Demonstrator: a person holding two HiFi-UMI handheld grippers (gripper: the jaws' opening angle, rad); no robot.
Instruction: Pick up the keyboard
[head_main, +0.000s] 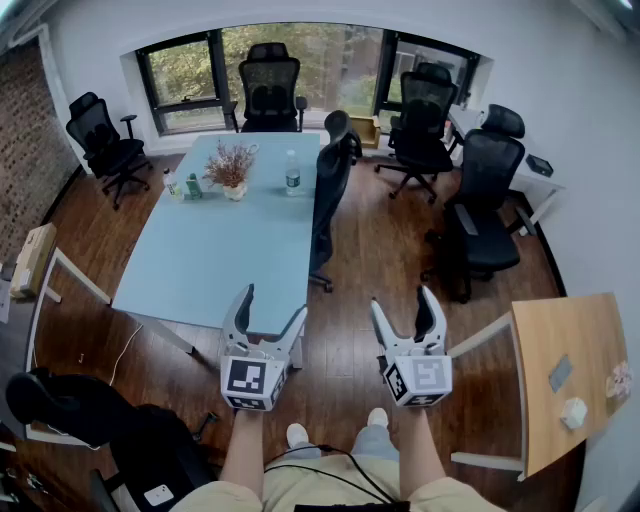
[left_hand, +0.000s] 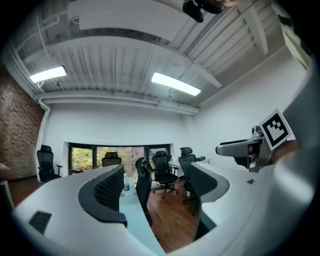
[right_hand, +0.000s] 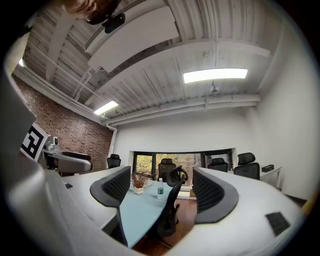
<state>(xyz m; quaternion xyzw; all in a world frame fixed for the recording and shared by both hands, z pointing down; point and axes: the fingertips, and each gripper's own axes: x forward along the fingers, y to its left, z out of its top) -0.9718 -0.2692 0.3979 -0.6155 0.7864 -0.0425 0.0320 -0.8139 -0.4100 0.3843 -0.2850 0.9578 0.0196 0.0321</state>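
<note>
The left gripper (head_main: 272, 305) and right gripper (head_main: 402, 300) are held level side by side over the wood floor (head_main: 370, 250), jaws spread wide with nothing between them. Just beyond the left gripper lies a pale blue table (head_main: 210, 250) bearing a dried plant (head_main: 230, 168) and a water bottle (head_main: 293, 172). No view lets the keyboard be made out.

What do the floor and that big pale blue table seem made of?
Floor: dark brown wood planks or laminate, slightly glossy; plank lines show. Table: smooth matte pale blue top, probably painted or laminated board; no grain visible.
</note>
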